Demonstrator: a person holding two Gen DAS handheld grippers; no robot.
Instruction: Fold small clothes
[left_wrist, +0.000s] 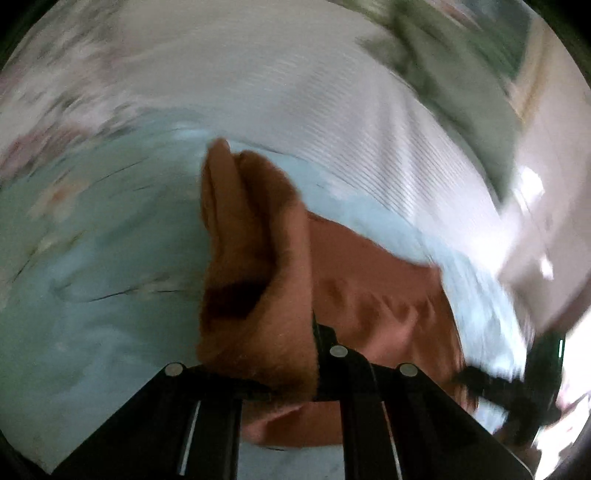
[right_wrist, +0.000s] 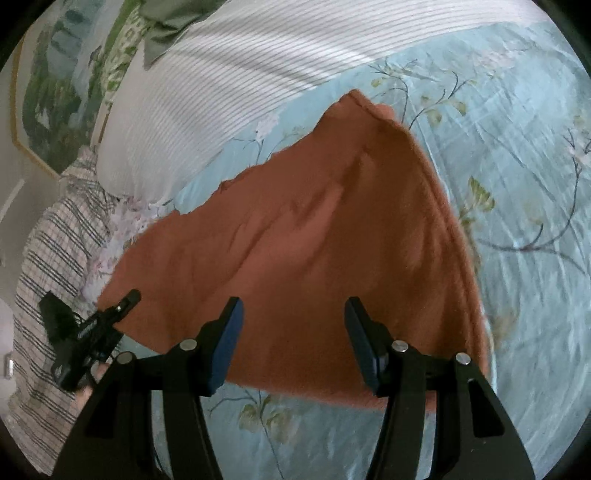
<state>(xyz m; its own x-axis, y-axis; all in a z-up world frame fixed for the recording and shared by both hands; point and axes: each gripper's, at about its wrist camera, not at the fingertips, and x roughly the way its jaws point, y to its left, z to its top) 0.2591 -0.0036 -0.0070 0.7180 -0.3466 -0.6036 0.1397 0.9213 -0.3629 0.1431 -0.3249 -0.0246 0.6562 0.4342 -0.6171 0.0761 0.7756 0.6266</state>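
An orange-brown fleecy cloth (right_wrist: 314, 221) lies spread on a pale blue flowered bedsheet (right_wrist: 517, 184). My right gripper (right_wrist: 293, 310) is open, its blue pads (right_wrist: 229, 343) hovering over the cloth's near edge with nothing between them. At the cloth's left corner, in the right wrist view, is my left gripper (right_wrist: 125, 299). The left wrist view is blurred. In it my left gripper (left_wrist: 306, 343) is shut on a raised fold of the cloth (left_wrist: 255, 258), which drapes over and hides the fingertips. The right gripper (left_wrist: 517, 380) shows at the right edge.
A white ribbed pillow (right_wrist: 221, 74) lies beyond the cloth at the head of the bed. Checked fabric with dark stripes (right_wrist: 55, 258) lies at the left behind the left gripper. A green patterned cushion and picture (right_wrist: 55, 92) stand at the far left.
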